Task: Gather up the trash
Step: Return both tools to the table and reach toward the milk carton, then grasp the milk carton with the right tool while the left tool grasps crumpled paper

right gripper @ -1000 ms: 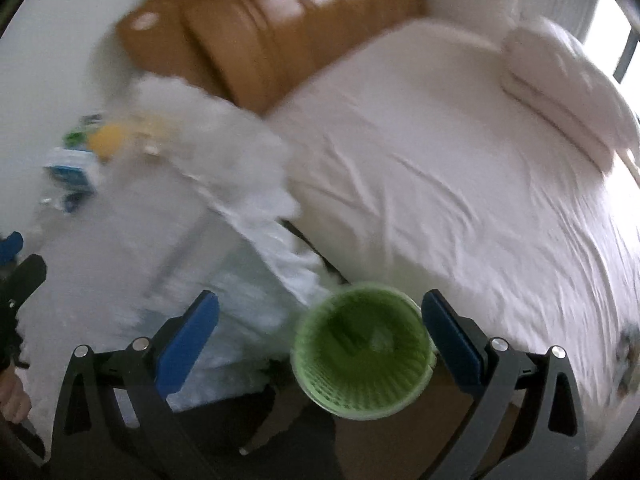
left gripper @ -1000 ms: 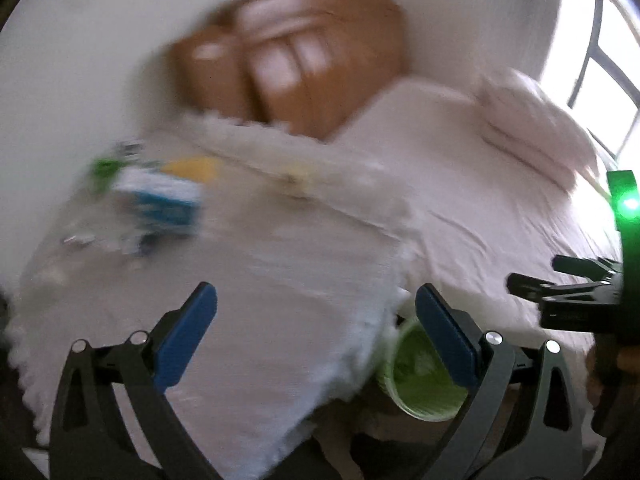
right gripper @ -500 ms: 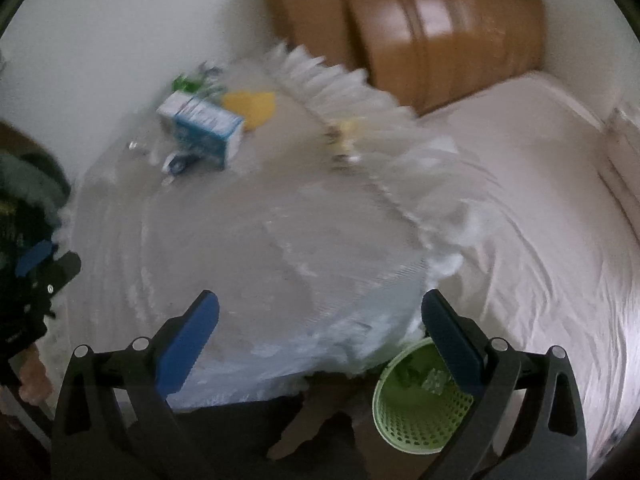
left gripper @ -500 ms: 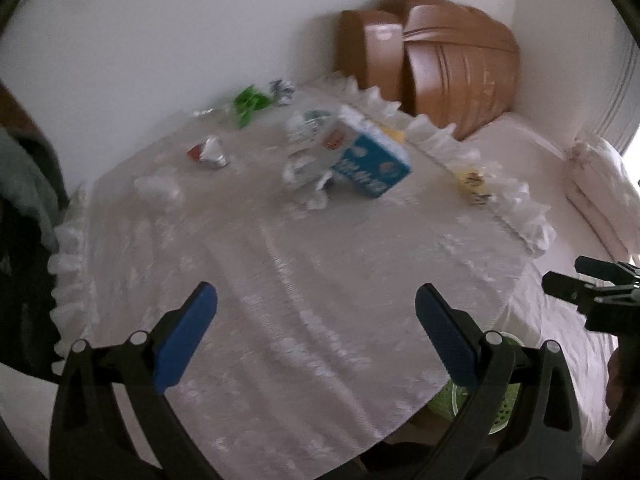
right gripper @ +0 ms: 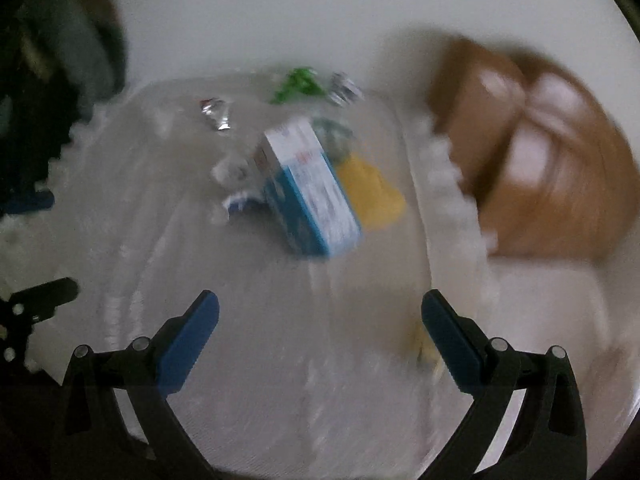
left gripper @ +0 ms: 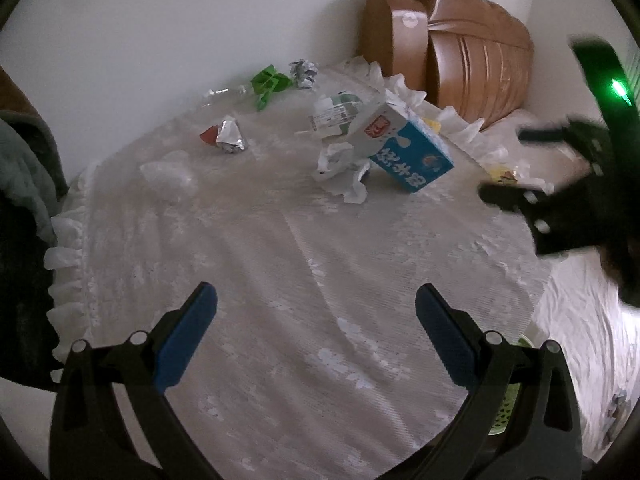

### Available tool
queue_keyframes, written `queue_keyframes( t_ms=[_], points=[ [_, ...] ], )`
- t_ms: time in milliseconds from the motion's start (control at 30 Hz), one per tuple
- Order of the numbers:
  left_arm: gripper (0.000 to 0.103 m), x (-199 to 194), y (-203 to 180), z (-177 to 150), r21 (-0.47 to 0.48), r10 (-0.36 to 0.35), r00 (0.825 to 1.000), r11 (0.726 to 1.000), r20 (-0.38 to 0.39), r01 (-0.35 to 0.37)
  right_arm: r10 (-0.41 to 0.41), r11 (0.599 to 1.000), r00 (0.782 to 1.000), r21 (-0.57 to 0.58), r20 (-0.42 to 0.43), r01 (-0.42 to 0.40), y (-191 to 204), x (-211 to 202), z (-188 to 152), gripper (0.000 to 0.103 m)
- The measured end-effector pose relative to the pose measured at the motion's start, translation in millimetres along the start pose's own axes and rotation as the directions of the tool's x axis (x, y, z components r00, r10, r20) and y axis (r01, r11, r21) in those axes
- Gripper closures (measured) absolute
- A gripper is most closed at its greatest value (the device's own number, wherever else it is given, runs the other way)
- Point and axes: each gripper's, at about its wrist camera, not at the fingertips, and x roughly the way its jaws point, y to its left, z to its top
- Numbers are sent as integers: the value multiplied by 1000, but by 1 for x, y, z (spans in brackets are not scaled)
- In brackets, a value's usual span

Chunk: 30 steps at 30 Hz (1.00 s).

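Note:
Trash lies on a round table with a white lace cloth (left gripper: pixel 280 280). A blue and white milk carton (left gripper: pixel 404 148) lies on its side mid-table, also in the blurred right wrist view as the carton (right gripper: pixel 308 192). Beside it are crumpled white paper (left gripper: pixel 340 168), a foil wrapper (left gripper: pixel 228 136), green plastic scrap (left gripper: pixel 268 82), a foil ball (left gripper: pixel 303 73) and a crumpled clear bag (left gripper: pixel 170 172). A yellow piece (right gripper: pixel 368 196) lies right of the carton. My left gripper (left gripper: pixel 316 312) hangs open over the near cloth. My right gripper (right gripper: pixel 320 316) is open and empty short of the carton.
A brown wooden headboard (left gripper: pixel 448 60) and a bed with white sheets (left gripper: pixel 580 320) stand right of the table. A green basket (left gripper: pixel 508 400) peeks out below the table's right edge. Dark clothing (left gripper: pixel 24 184) hangs at the left. A white wall stands behind.
Both views have swung from the bed and the green basket up to the table top. The right gripper has moved in over the cloth toward the carton. Both stay open.

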Motion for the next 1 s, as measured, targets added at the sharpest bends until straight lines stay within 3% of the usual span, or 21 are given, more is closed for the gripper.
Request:
queue_keyframes(
  t_ms=[200,333,433,467,500,567,700,833,1000],
  points=[
    [8,8,14,2,-11,8,1000,1000,5,-8,-32,952,998,-306,-52,15,19,43,54,3],
    [8,11,21,2,-32,7,1000,999,8,-6,-18,929,994,-369,-111,-24,23,70,69,3],
    [8,14,29,2,-60,2,1000,998,5,-2,-10,930,989,-366,-149,-45,23,86,77,12],
    [8,15,31,2,-66,2,1000,998,4,-1,-3,933,986,-355,-165,-57,21,89,78,21],
    [8,16,33,1,-73,2,1000,997,2,-1,20,943,982,-324,-190,-82,19,93,79,33],
    [8,18,37,1,-84,3,1000,996,-1,-3,66,954,975,-273,-213,-124,14,95,77,46],
    [8,24,38,4,-78,-1,1000,997,-2,1,100,972,975,-191,-200,-139,7,86,71,52],
    [8,38,35,10,-68,-11,1000,998,-19,9,175,985,977,16,-124,-174,-14,61,60,53],
    [8,55,15,26,-16,-34,999,999,-10,33,192,930,981,319,-7,-180,-42,24,24,53]
  ],
)
